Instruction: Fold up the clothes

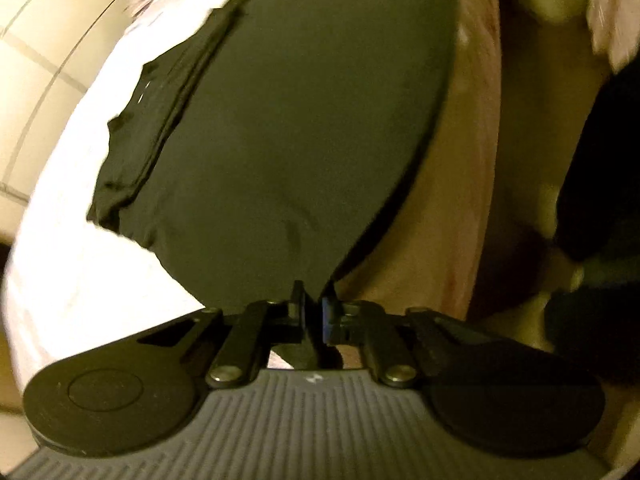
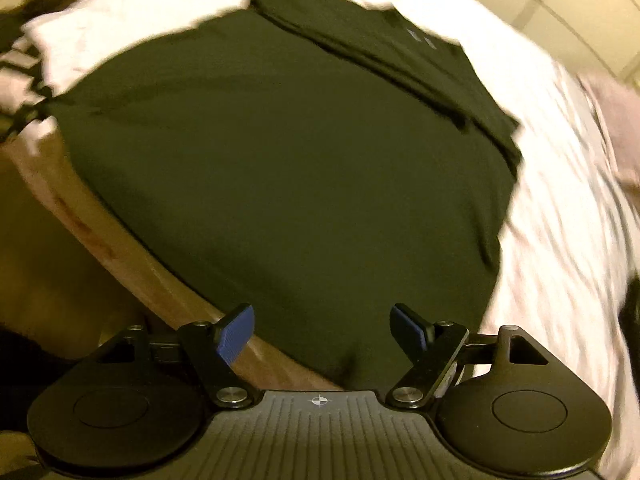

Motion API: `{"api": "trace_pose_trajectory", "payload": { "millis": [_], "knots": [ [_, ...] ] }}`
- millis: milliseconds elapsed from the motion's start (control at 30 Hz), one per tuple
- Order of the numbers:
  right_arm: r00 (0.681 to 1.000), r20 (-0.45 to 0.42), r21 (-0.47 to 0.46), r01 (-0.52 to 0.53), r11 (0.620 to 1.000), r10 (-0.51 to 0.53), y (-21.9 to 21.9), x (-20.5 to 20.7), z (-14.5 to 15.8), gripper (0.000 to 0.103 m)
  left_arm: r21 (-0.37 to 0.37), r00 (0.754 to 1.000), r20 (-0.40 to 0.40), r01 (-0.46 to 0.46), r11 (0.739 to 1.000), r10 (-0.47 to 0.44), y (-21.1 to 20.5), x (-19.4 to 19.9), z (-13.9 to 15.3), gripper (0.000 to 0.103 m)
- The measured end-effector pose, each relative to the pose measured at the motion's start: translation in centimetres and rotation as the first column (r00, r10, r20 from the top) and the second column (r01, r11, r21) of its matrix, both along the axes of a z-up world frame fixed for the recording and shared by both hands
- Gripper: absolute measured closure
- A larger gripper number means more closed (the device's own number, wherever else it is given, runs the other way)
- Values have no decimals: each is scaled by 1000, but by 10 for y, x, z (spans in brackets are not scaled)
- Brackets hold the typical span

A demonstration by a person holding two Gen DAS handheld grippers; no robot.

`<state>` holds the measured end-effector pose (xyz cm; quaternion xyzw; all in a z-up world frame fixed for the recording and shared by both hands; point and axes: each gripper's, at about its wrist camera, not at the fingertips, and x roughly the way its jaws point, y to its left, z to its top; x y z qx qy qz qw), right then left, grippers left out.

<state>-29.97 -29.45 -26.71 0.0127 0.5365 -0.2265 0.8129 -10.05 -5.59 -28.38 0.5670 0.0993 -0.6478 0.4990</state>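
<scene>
While left gripper [image 1: 314,312] pinches dark garment [image 1: 288,120], right gripper [image 2: 322,332] gapes.

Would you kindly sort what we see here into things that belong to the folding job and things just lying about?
Job: dark green shirt; left gripper, shut on its hem; right gripper, open; white bed sheet underneath.
Lying about: wooden bed edge; tiled floor.

Garment [image 2: 288,184]: dark olive-black, plain, with small white marks [image 2: 420,38] near the far folded edge.
Bed sheet [image 2: 560,240]: white with faint pale streaks.
Bed edge [image 2: 132,256]: tan brown.
Floor tiles [image 1: 36,80]: cream, darker grout lines.
Right gripper [image 2: 322,330]: black body, blue ribbed pads [image 2: 236,334].
Left gripper [image 1: 314,316]: black, grey ribbed base.
</scene>
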Motion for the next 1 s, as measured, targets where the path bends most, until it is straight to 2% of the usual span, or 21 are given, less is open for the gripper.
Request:
{"api": "trace_pose_trajectory", "payload": {
  "millis": [100,233,300,433,533,700,833,900,1000],
  "knots": [
    [988,61,-59,-136,989,139,21,11,-7,20,-34,995,-93,-48,998,45,-5,15,6,97],
    [930,139,-161,-319,934,342,49,28,-25,20,-79,971,-214,-122,989,103,-11,36,4,97],
    [894,173,-208,-376,903,413,62,37,-35,20,-109,963,-242,-148,983,118,-11,40,2,97],
    [832,232,-270,-443,855,504,80,53,-53,20,-151,962,-249,-152,977,111,-9,41,-4,97],
    [810,223,-346,-454,821,543,80,51,-71,20,-182,961,-254,-162,970,112,-5,40,-5,97],
    [802,169,-475,-443,761,572,76,28,-96,20,-259,971,-216,-156,953,100,9,31,-5,97],
    [797,77,-581,-452,677,598,74,-9,-119,21,-320,982,-150,-158,934,114,21,18,-12,97],
    [811,26,-632,-440,638,585,71,-32,-130,21,-343,982,-116,-181,922,150,26,7,-14,97],
    [858,-2,-674,-381,633,514,61,-67,-139,23,-365,975,-86,-223,904,205,35,-9,-11,97]
  ]
}}
